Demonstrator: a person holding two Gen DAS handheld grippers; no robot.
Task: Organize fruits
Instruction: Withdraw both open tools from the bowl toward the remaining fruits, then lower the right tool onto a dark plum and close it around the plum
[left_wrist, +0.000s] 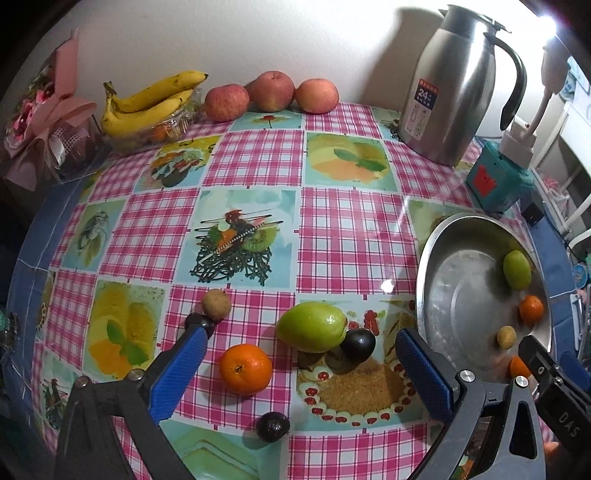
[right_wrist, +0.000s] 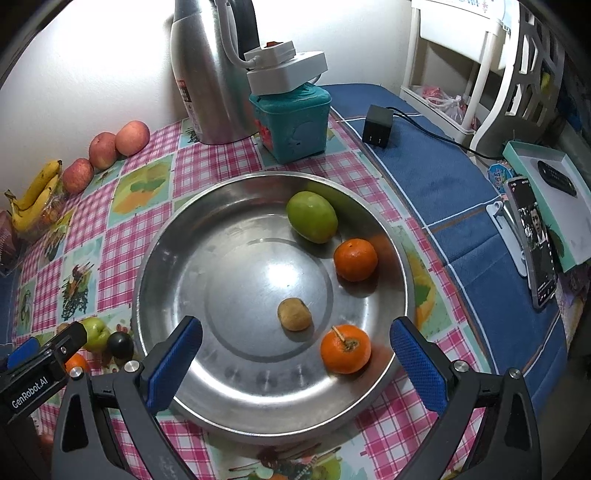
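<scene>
Your right gripper (right_wrist: 295, 354) hangs spread and empty over the steel pan (right_wrist: 177, 258), your left gripper (left_wrist: 299, 365) gapes around the tabletop mandarin (left_wrist: 245, 368); clamp off-centre and it could roll away.

Four fruits in bowl (right_wrist: 155, 258), kettle (right_wrist: 207, 74) behind

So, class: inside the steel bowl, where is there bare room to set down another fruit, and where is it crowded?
Free: the steel bowl's centre and whole left half. Crowded: the right side, holding the green fruit, two oranges and a small brown fruit.
</scene>
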